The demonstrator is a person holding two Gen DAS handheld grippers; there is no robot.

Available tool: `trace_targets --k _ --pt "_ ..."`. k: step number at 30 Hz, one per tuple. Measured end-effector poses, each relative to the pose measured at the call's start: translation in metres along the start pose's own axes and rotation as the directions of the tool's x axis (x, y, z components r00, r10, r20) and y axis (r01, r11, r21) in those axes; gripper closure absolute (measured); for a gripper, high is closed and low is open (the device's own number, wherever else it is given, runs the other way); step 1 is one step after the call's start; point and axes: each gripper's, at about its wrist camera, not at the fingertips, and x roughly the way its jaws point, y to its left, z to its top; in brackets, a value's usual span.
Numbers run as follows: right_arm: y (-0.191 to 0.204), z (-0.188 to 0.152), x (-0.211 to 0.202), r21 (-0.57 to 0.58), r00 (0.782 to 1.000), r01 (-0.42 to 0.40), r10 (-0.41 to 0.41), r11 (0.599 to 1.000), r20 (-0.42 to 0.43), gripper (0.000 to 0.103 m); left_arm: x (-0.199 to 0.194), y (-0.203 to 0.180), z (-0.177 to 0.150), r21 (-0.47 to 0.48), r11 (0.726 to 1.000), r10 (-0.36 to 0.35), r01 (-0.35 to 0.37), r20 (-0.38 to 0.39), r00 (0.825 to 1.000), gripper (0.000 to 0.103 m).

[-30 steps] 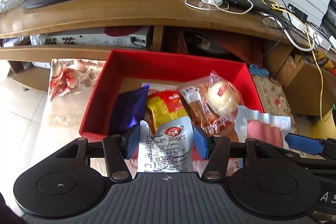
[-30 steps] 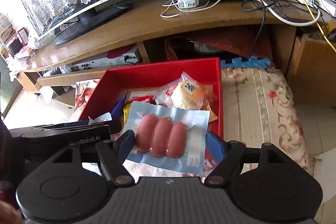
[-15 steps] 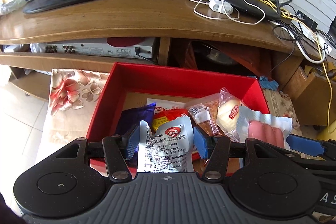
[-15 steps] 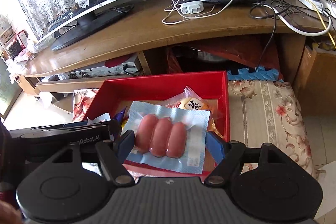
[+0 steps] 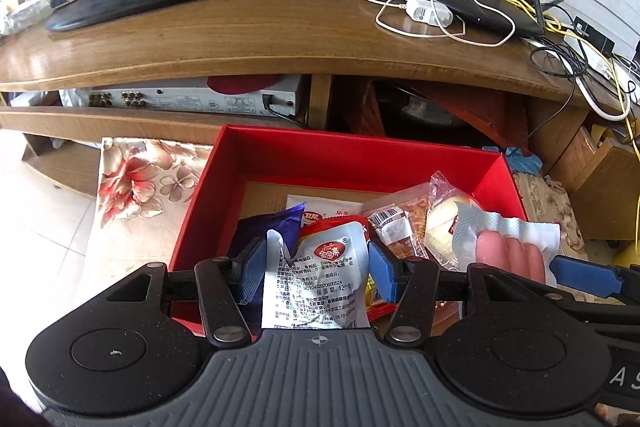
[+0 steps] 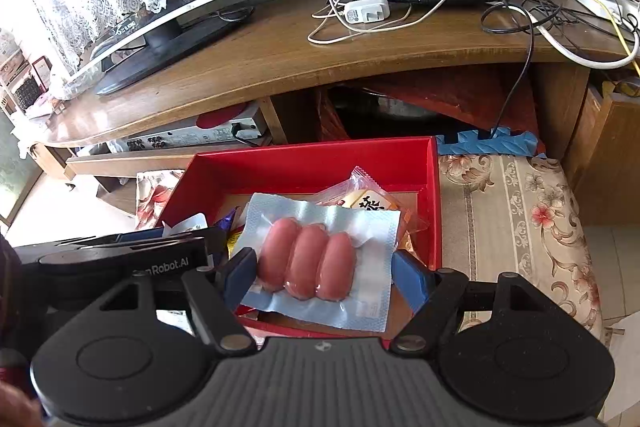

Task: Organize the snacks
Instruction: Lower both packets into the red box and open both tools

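Over the near edge of the red box (image 5: 352,157), the left gripper (image 5: 316,273) pinches a silver snack pouch (image 5: 320,283) and the right gripper (image 6: 320,273) clamps a sausage pack (image 6: 316,261), both seemingly poised to be dropped in with the other snacks.

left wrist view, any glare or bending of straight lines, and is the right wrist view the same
Left wrist view: the wooden shelf edge bows from fisheye distortion, window glare whitens the floor, and the silver packet is sharp. Right wrist view: same bowing, glare on the sausage pack, dark vignetted corners.
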Motion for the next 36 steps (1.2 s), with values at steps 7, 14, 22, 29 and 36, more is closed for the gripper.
trace_targets --k 7,14,22,29,36 --pt "-0.001 0.000 0.000 -0.002 1.000 -0.006 0.006 1.000 0.001 0.031 -0.001 0.001 0.000 0.003 1.000 -0.001 0.001 0.004 1.000 0.041" --pt "-0.001 0.004 0.000 -0.005 1.000 -0.012 0.012 1.000 0.009 0.031 0.000 0.000 0.003 -0.006 1.000 -0.007 0.007 0.014 1.000 0.041" --pt "0.000 0.005 0.008 -0.012 1.000 -0.009 0.009 1.000 0.004 0.031 0.006 0.000 0.004 -0.005 1.000 0.012 -0.012 0.008 1.000 0.041" --pt "-0.001 0.006 0.019 -0.015 1.000 0.003 -0.003 1.000 -0.005 0.031 0.015 -0.003 0.004 0.012 0.999 0.043 -0.043 0.005 0.999 0.041" --pt "-0.002 0.006 0.032 -0.030 1.000 0.022 -0.023 0.999 -0.017 0.030 0.024 -0.004 0.002 0.025 0.998 0.066 -0.066 -0.004 0.998 0.041"
